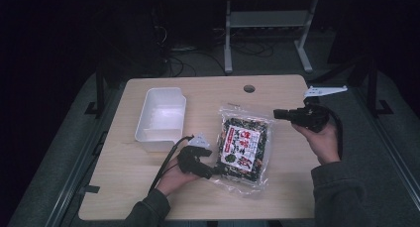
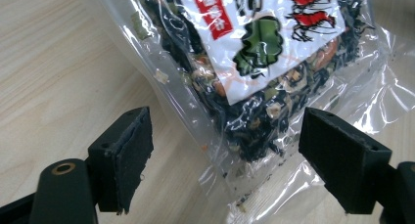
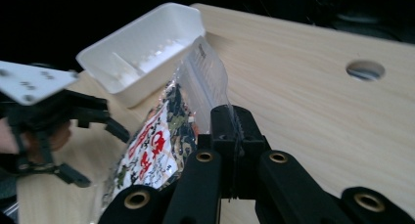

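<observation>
1. Centrally, a clear plastic food packet (image 1: 242,147) with a red-and-white label and dark dried contents is lying flat on the wooden table (image 1: 148,197), right of a white rectangular tray (image 1: 161,115)
2. Left hand-held gripper (image 1: 214,171) is sitting at the packet's near left corner, held by the person's left hand (image 1: 173,180); in the left gripper view its jaws are standing wide apart, one on each side of the packet's bottom edge (image 2: 254,150), not pinching it
3. Right hand-held gripper (image 3: 234,136) is showing its jaws pressed together on the packet's clear top edge (image 3: 205,82) in the right gripper view, so it is gripping that sealed strip
4. From the high view, the right hand-held gripper (image 1: 278,114) is pointing left at the packet's upper right corner, with the right hand (image 1: 322,140) wrapping its body
5. Beyond the packet, the tray (image 3: 142,53) is lying just beside the packet's top edge in the right gripper view, and a round hole (image 1: 249,88) is showing near the table's far edge
</observation>
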### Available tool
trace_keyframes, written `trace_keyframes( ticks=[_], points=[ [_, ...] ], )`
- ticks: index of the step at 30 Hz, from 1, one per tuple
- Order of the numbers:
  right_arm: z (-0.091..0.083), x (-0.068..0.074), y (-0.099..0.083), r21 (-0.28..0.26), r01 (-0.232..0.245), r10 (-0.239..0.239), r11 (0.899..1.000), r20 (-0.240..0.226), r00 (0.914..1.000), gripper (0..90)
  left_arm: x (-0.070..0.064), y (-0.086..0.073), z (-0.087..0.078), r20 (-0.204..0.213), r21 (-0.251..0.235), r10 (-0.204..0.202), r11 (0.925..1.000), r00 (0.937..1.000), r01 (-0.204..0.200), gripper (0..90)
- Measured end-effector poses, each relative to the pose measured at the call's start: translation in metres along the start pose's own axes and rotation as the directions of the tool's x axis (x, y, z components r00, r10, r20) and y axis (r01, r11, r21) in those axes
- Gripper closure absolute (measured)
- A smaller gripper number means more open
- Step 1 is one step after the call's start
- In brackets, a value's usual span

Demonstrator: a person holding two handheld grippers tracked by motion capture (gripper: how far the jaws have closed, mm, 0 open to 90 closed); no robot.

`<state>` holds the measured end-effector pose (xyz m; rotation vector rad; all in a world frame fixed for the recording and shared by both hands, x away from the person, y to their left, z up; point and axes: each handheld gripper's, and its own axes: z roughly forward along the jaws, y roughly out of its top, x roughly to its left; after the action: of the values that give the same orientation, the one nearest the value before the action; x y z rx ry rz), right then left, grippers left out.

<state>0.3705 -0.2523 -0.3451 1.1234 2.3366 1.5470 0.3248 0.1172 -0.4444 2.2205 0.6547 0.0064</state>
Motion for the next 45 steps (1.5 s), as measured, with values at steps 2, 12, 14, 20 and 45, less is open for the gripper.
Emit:
trace_keyframes(
  ticks=[2, 12, 14, 20, 45],
  points=[
    [-0.004, 0.008, 0.004, -0.011, 0.029, -0.029, 1.000, -0.016, 0.9995, 89.0, 0.001, 0.000, 0.000, 0.012, -0.005, -0.011, 0.9999, 0.9999, 0.011, 19.6],
    [-0.017, 0.037, 0.015, -0.058, 0.124, -0.129, 0.991, -0.080, 0.9884, 89.0, 0.005, 0.003, 0.003, 0.093, -0.024, -0.034, 0.9991, 0.9951, 0.036, 30.4],
    [-0.018, 0.040, 0.016, -0.070, 0.129, -0.135, 0.989, -0.091, 0.9867, 89.0, 0.006, 0.003, 0.002, 0.093, -0.036, -0.032, 0.9987, 0.9952, 0.035, 34.8],
    [-0.020, 0.049, 0.020, -0.081, 0.152, -0.160, 0.985, -0.105, 0.9815, 89.2, 0.006, 0.003, -0.001, 0.118, -0.067, -0.037, 0.9968, 0.9924, 0.045, 44.0],
    [-0.014, 0.023, -0.013, -0.027, 0.071, -0.074, 0.997, -0.158, 0.9846, 48.5, -0.010, 0.004, -0.012, 0.107, -0.103, 0.114, 0.9894, 0.9877, -0.103, 74.3]
  ],
)
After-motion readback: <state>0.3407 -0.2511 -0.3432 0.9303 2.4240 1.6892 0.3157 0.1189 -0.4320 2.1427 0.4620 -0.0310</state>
